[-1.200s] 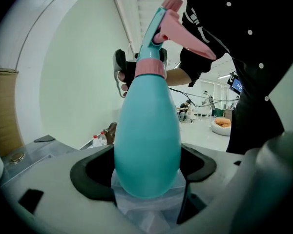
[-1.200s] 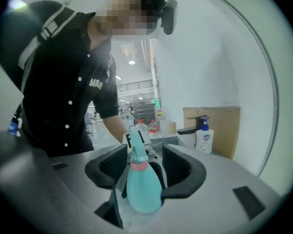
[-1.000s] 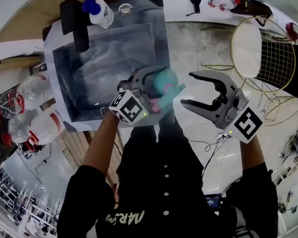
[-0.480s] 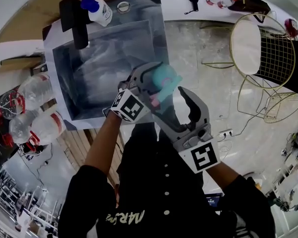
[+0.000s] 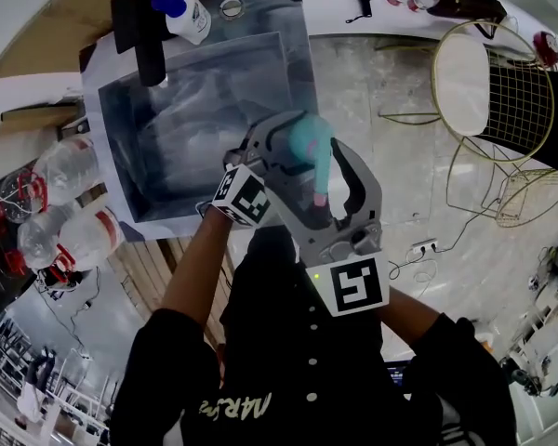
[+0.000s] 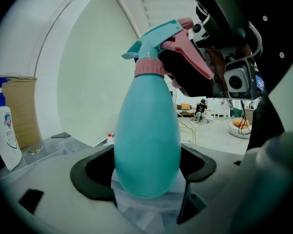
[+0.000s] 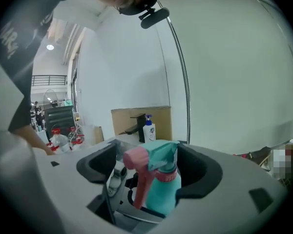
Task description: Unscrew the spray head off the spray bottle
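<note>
Shows a steel sink [image 5: 149,156] with a black faucet [image 5: 138,35] and a soap bottle [image 5: 188,17] at its far rim. Has pale marble floor [image 5: 391,156] right of the sink, a gold wire chair [image 5: 465,86] beyond.

we see our teal, egg-shaped spray bottle [image 6: 146,140] upright, its base clamped in the left tongs [image 6: 145,168], its teal spray head [image 6: 156,35] with pink trigger [image 6: 191,57] still screwed on.

spray bottle [image 5: 309,143] in left gripper [image 5: 284,139], sink [image 5: 191,86] behind it.
</note>
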The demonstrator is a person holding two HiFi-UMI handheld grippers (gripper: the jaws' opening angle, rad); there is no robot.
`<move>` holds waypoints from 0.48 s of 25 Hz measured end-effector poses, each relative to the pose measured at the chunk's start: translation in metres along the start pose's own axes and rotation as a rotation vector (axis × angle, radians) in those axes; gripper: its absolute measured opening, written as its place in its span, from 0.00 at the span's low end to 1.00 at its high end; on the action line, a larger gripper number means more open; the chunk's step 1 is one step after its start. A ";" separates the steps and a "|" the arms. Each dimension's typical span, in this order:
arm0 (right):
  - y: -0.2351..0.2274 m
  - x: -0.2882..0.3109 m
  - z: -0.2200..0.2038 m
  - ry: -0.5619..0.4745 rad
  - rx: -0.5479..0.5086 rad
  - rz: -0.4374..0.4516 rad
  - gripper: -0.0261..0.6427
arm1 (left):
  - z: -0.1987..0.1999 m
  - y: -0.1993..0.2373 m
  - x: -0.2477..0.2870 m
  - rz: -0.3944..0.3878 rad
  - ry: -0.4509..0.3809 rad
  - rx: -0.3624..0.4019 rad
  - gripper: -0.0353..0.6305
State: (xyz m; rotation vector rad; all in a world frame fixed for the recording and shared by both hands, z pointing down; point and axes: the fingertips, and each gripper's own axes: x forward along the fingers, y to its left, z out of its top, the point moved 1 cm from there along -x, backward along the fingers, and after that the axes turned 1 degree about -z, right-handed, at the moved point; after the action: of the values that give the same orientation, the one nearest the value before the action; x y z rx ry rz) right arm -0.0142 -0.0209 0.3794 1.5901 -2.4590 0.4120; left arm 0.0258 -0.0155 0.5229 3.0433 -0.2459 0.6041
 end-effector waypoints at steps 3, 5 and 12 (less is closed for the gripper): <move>0.000 0.001 -0.003 0.007 -0.028 0.006 0.61 | 0.001 -0.001 0.001 -0.003 0.003 0.000 0.65; -0.003 0.001 -0.006 0.011 -0.058 0.001 0.58 | 0.004 -0.001 0.001 -0.006 0.002 -0.003 0.65; -0.022 0.001 -0.010 -0.007 -0.174 -0.004 0.24 | 0.006 0.001 0.002 -0.006 -0.003 -0.006 0.65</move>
State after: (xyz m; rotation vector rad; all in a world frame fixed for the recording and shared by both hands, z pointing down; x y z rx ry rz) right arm 0.0056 -0.0275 0.3920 1.5272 -2.4215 0.1858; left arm 0.0299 -0.0169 0.5179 3.0381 -0.2376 0.5969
